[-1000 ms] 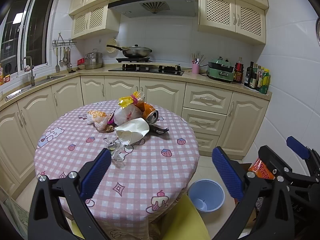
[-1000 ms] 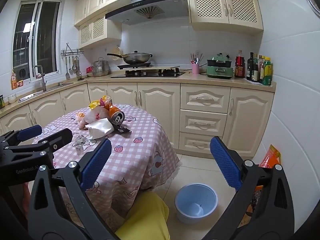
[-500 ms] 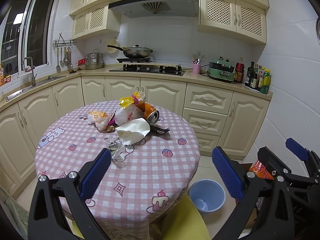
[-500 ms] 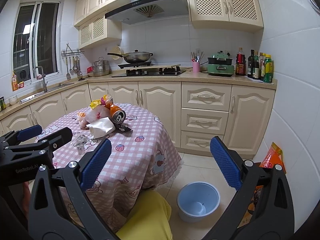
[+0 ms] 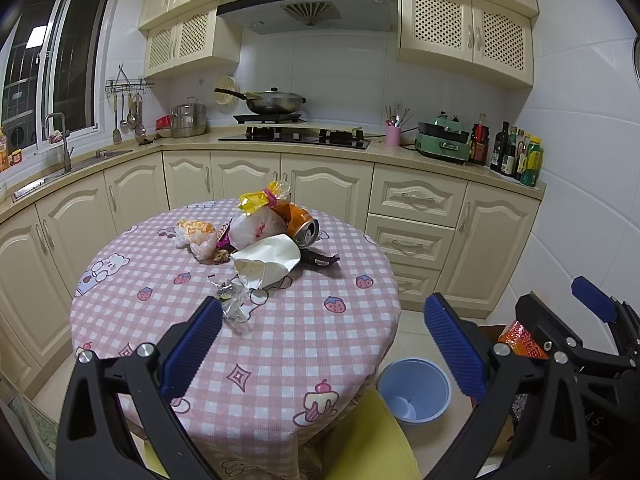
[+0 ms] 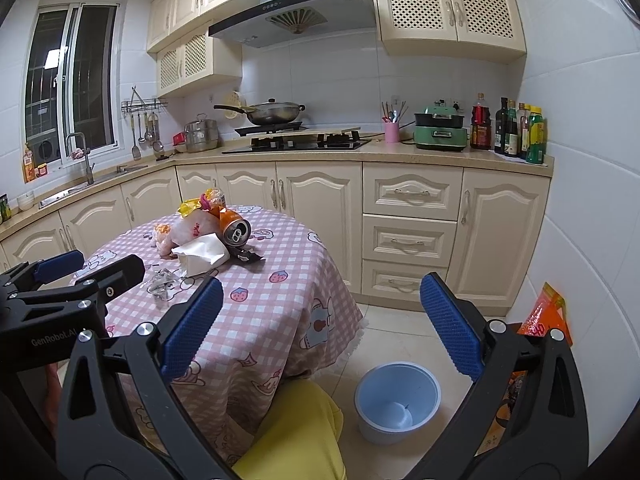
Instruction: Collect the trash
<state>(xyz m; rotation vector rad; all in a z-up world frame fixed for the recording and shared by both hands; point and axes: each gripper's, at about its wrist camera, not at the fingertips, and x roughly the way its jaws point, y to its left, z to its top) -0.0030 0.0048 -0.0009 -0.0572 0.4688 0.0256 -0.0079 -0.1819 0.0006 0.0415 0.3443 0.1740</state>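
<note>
Jaws on both grippers stand wide apart with nothing between them. The left gripper (image 5: 322, 336) hangs over the near edge of the round table (image 5: 280, 344), which wears a pink checked cloth; the right gripper (image 6: 320, 320) is held off the table's right side, above the floor. Each shows two blue ribbed pads (image 5: 192, 354).

Trash lies heaped near the table's middle. One crushed orange drink can (image 5: 302, 226) rests on its side, its open top facing the cameras. Just in front of the can lies one white paper bag (image 5: 268, 260), and beside that bag's right edge one dark wrapper (image 5: 320, 259). Behind the bag sit one pale plastic bag (image 5: 258, 228) and one yellow wrapper (image 5: 256, 200). Left of the pile is one orange-and-clear bag (image 5: 198, 234). Nearest the table's front edge, one crumpled clear wrapper (image 5: 234, 300) lies apart from the heap.

On the floor right of the table stands one light blue bin (image 6: 396, 396), upright.
</note>
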